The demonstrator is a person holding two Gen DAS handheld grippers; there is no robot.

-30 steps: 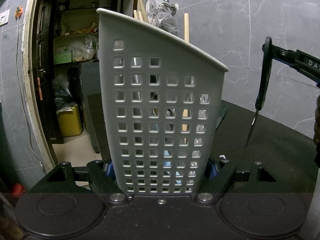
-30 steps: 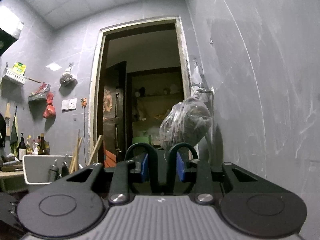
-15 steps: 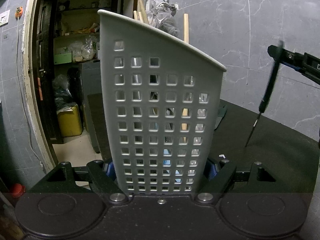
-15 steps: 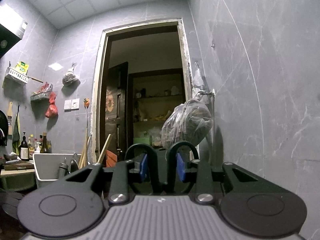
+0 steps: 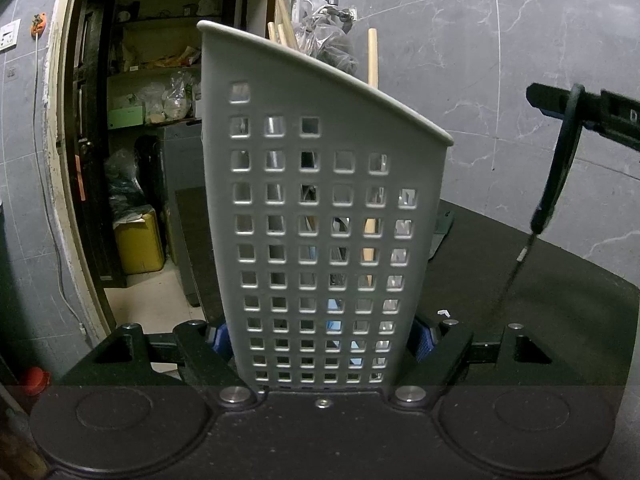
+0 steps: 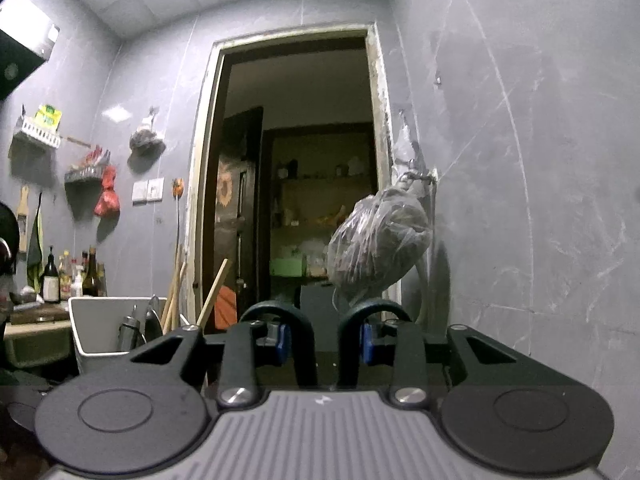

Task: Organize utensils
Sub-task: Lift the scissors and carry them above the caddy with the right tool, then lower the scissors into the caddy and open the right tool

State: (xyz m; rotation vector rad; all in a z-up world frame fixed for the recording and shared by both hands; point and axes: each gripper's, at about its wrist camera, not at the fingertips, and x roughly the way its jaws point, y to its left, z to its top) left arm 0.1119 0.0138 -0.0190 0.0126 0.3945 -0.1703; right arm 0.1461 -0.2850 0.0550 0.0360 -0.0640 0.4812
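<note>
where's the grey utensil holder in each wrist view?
Left wrist: utensil holder fills the centre, clamped between the left gripper fingers.
Right wrist: utensil holder lower left, apart from the right gripper.
Shared landmark: the doorway.

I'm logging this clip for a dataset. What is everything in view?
Utensil holder: one, white, perforated, clamped in left gripper.
Wooden sticks: several, tan, inside holder.
Scissors: one, black, hanging from right gripper, blades down.
Table: one, black, below holder.
Plastic bag: one, clear, hung beside doorway.
Bottles: several, dark, far left.
Left gripper: black, blue pads, shut.
Right gripper: black, jaws opening, scissor handles between them.
</note>
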